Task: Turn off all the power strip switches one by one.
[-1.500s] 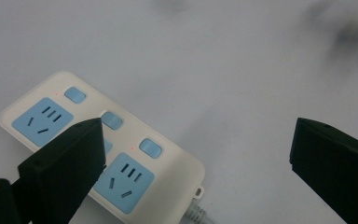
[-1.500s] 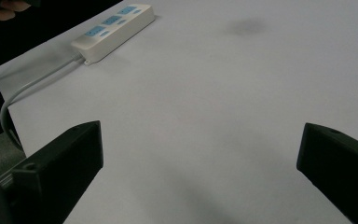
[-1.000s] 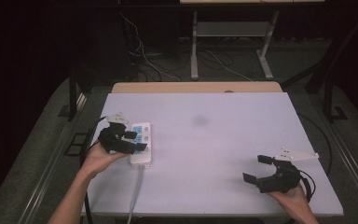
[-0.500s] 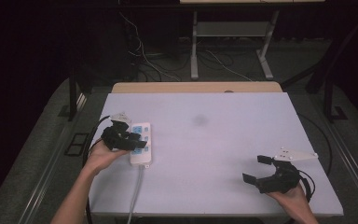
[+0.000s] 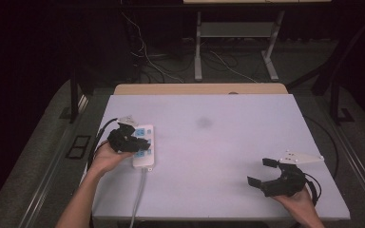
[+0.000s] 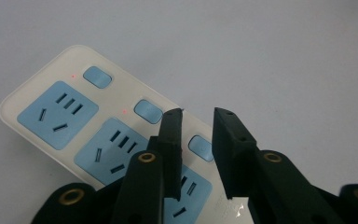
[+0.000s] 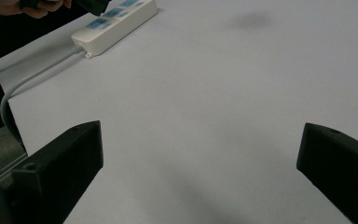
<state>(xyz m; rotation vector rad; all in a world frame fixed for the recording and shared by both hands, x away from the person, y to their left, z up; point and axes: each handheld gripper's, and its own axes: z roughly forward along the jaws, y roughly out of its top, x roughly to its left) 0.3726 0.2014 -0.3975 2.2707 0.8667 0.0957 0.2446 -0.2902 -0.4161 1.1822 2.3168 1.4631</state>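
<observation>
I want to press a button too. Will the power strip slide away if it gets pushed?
The power strip lies flat on the smooth table, so a sideways push would probably slide it. It looks like hard plastic, likely stiff. Its cord bends, so it may drag along. The left gripper, jaws just closing, hovers over the buttons.

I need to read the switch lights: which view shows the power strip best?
The left gripper view: the power strip is close, with sockets, switches and red lights clear. The high view shows it small under the left gripper; the right gripper view shows it far off.
</observation>
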